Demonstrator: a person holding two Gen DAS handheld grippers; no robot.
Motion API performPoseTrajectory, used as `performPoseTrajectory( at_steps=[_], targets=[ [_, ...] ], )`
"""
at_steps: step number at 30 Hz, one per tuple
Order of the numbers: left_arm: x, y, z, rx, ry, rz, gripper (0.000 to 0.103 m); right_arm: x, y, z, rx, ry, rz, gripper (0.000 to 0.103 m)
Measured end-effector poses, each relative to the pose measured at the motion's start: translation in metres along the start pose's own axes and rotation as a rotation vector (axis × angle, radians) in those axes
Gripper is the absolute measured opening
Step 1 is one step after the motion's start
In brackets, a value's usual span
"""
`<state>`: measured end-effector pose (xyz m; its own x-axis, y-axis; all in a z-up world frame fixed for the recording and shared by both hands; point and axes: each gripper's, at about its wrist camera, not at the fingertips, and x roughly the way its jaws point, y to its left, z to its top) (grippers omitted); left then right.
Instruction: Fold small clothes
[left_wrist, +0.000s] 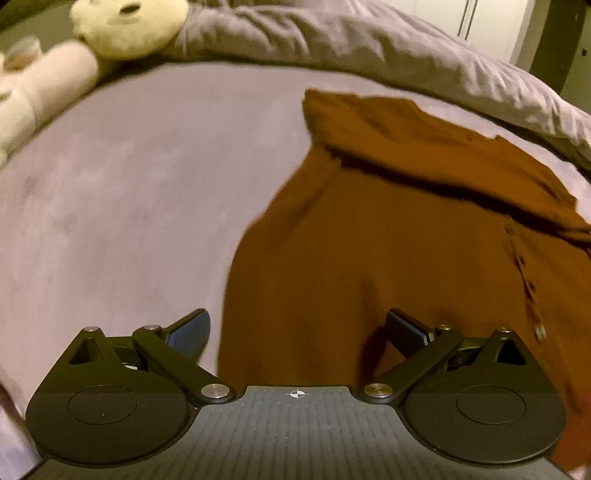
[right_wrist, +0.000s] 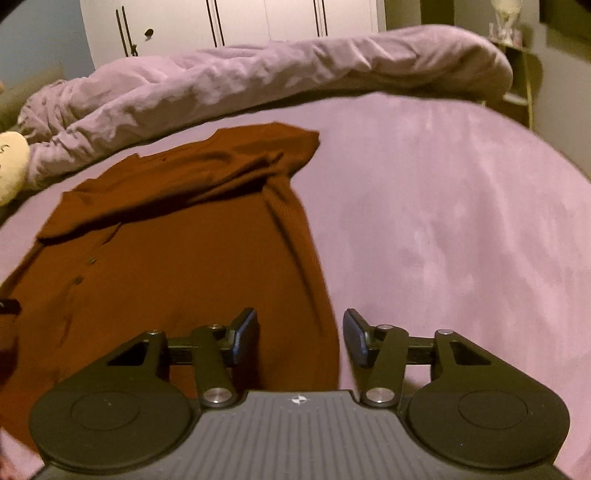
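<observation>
A rust-brown knit shirt with a buttoned placket (left_wrist: 388, 240) lies spread on the lilac-sheeted bed (left_wrist: 122, 192), its upper part folded over across the chest. The left claw (left_wrist: 297, 332) hangs over the shirt's left edge, jaws spread wide, gripping nothing. The right claw (right_wrist: 300, 338) hangs over the opposite edge, jaws apart and empty. A crumpled lilac duvet (right_wrist: 258, 77) lies bunched beyond, cream plush toys (left_wrist: 125, 26) beside it.
</observation>
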<state>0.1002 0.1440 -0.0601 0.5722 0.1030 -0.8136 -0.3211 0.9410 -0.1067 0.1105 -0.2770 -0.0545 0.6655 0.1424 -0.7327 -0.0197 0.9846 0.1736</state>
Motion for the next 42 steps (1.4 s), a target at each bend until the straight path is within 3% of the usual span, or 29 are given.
performPoseTrajectory(
  at_steps=[9, 11, 17, 19, 21, 22, 25, 29, 31, 34, 35, 36, 39, 42],
  targets=[
    [-0.019, 0.025, -0.031, -0.034, 0.111, -0.099, 0.084, -0.025, -0.019, -0.024, 0.078, 0.070, 0.098, 0.044],
    [-0.021, 0.029, -0.033, -0.040, 0.116, -0.101, 0.077, -0.025, -0.023, -0.030, 0.118, 0.115, 0.147, 0.038],
    [-0.021, 0.036, -0.034, -0.062, 0.139, -0.162, 0.060, -0.025, -0.019, -0.044, 0.105, 0.155, 0.167, 0.024],
    [-0.022, 0.034, -0.033, -0.040, 0.145, -0.164, 0.051, -0.023, -0.018, -0.043, 0.112, 0.163, 0.174, 0.018],
    [-0.023, 0.035, -0.032, -0.032, 0.154, -0.197, 0.029, -0.020, -0.018, -0.043, 0.124, 0.174, 0.186, 0.008],
    [-0.023, 0.035, -0.032, -0.035, 0.159, -0.210, 0.026, -0.019, -0.017, -0.043, 0.126, 0.176, 0.191, 0.008],
    [-0.021, 0.037, -0.033, -0.031, 0.174, -0.216, 0.027, -0.019, -0.017, -0.043, 0.121, 0.182, 0.197, 0.008],
    [-0.020, 0.038, -0.034, -0.030, 0.196, -0.261, 0.048, -0.020, -0.017, -0.042, 0.114, 0.213, 0.209, 0.012],
    [-0.019, 0.035, -0.033, -0.008, 0.217, -0.285, 0.050, -0.020, -0.017, -0.042, 0.112, 0.227, 0.219, 0.013],
    [-0.015, 0.033, -0.031, 0.009, 0.247, -0.310, 0.039, -0.017, -0.017, -0.042, 0.117, 0.242, 0.227, 0.013],
    [-0.013, 0.034, -0.029, 0.014, 0.259, -0.319, 0.020, -0.016, -0.016, -0.041, 0.117, 0.247, 0.234, 0.013],
    [-0.011, 0.034, -0.028, 0.015, 0.275, -0.329, 0.017, -0.015, -0.016, -0.040, 0.116, 0.253, 0.238, 0.012],
    [-0.012, 0.031, -0.024, 0.050, 0.283, -0.341, 0.015, -0.014, -0.017, -0.036, 0.125, 0.267, 0.268, 0.008],
    [-0.022, 0.029, -0.012, 0.053, 0.239, -0.387, 0.015, -0.015, -0.019, -0.027, 0.168, 0.267, 0.320, 0.007]
  ],
)
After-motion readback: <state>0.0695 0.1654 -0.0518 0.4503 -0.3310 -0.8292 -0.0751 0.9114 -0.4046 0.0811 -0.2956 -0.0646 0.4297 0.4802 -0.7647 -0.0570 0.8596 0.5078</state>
